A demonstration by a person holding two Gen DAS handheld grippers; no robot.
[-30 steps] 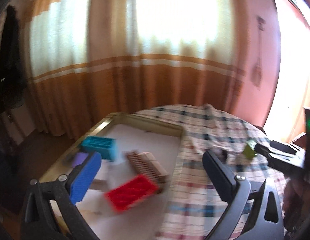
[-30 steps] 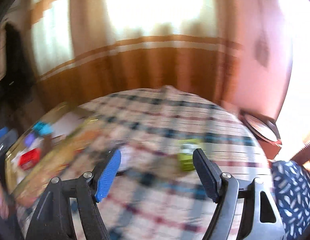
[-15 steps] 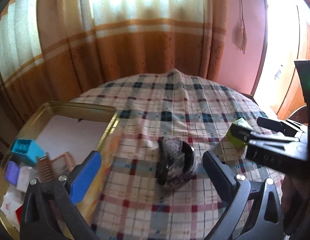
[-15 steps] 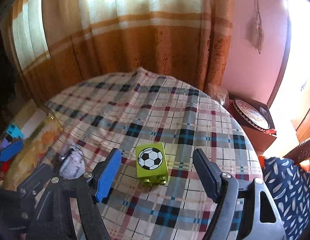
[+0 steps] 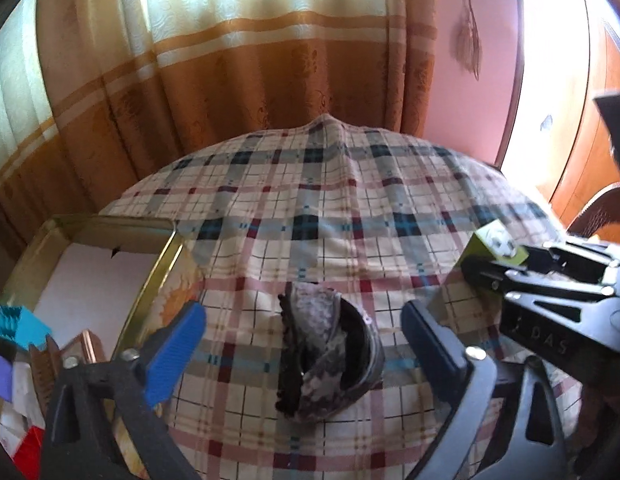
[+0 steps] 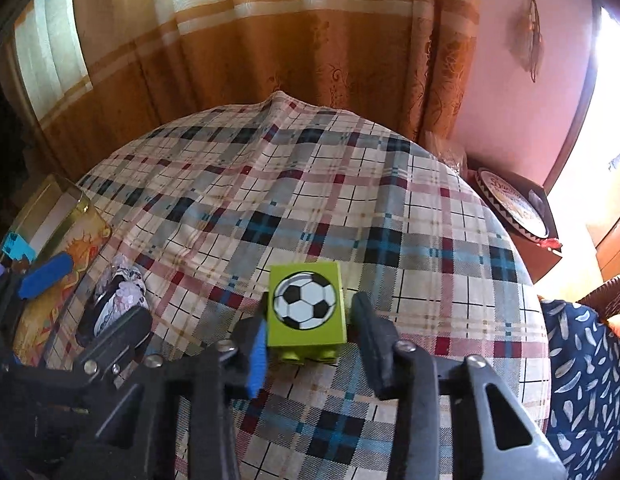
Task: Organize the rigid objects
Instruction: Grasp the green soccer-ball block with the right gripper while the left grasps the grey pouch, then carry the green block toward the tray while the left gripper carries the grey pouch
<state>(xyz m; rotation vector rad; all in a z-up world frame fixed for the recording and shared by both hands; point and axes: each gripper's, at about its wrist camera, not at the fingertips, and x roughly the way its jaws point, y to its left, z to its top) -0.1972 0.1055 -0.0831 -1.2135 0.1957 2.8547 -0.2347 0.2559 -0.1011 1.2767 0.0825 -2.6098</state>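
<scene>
A lime-green block with a football picture rests on the plaid tablecloth. My right gripper is closing round it, and its pads meet the block's two sides. In the left wrist view the same block sits between those fingers at far right. A grey mottled clip with dark teeth lies on the cloth between the fingers of my left gripper. These jaws are closing but stand clear of it on both sides. The clip also shows at left in the right wrist view.
A gold-rimmed tray at the table's left holds a teal block, a purple block, a red block and a wooden comb-like piece. Curtains hang behind. A dark side table with a round patterned plate stands at right.
My left gripper swung from over the tray to the clip, came lower and narrowed a little. My right gripper sank onto the green block and its jaws drew in to its sides.
</scene>
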